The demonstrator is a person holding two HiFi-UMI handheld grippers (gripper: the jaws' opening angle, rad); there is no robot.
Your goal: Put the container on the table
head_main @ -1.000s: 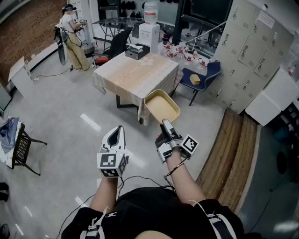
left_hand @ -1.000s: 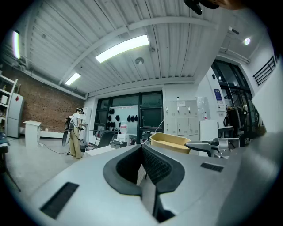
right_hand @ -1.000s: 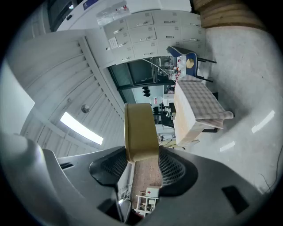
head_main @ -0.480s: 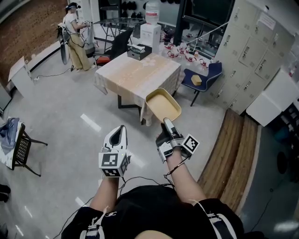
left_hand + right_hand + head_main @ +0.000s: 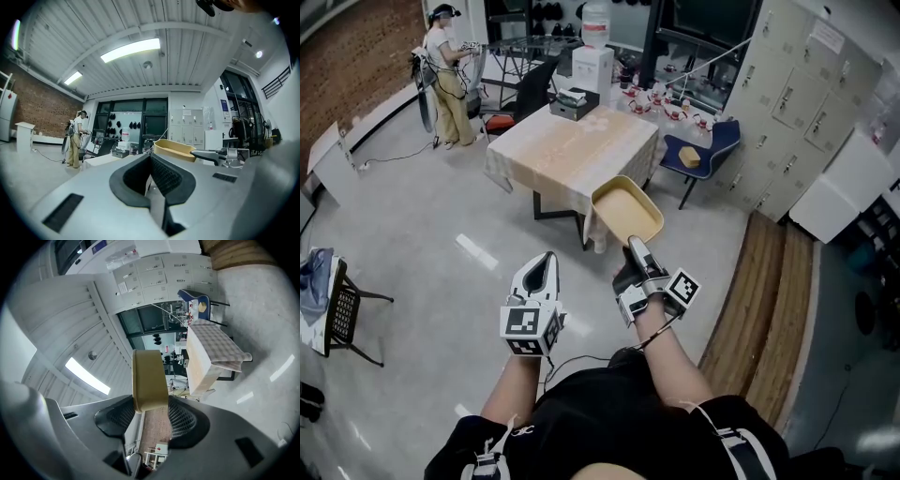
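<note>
A shallow yellow container (image 5: 628, 208) hangs in the air short of the table (image 5: 572, 141), which wears a pale patterned cloth. My right gripper (image 5: 635, 246) is shut on the container's near rim; in the right gripper view the container (image 5: 149, 378) stands on edge between the pads (image 5: 180, 418), with the table (image 5: 204, 357) beyond. My left gripper (image 5: 546, 258) is shut and holds nothing, level with the right one and to its left. The left gripper view shows its closed pads (image 5: 161, 176), and the container (image 5: 174, 149) off to the right.
A dark box (image 5: 575, 101) sits on the table's far end, a water dispenser (image 5: 592, 56) behind it. A blue chair (image 5: 701, 150) stands right of the table, lockers (image 5: 797, 94) further right. A person (image 5: 445, 75) stands far left. A black chair (image 5: 342, 300) is at left.
Both grippers have moved a little forward toward the table, the right still gripping the container. The view has shifted with the walk, and the far person has turned slightly.
</note>
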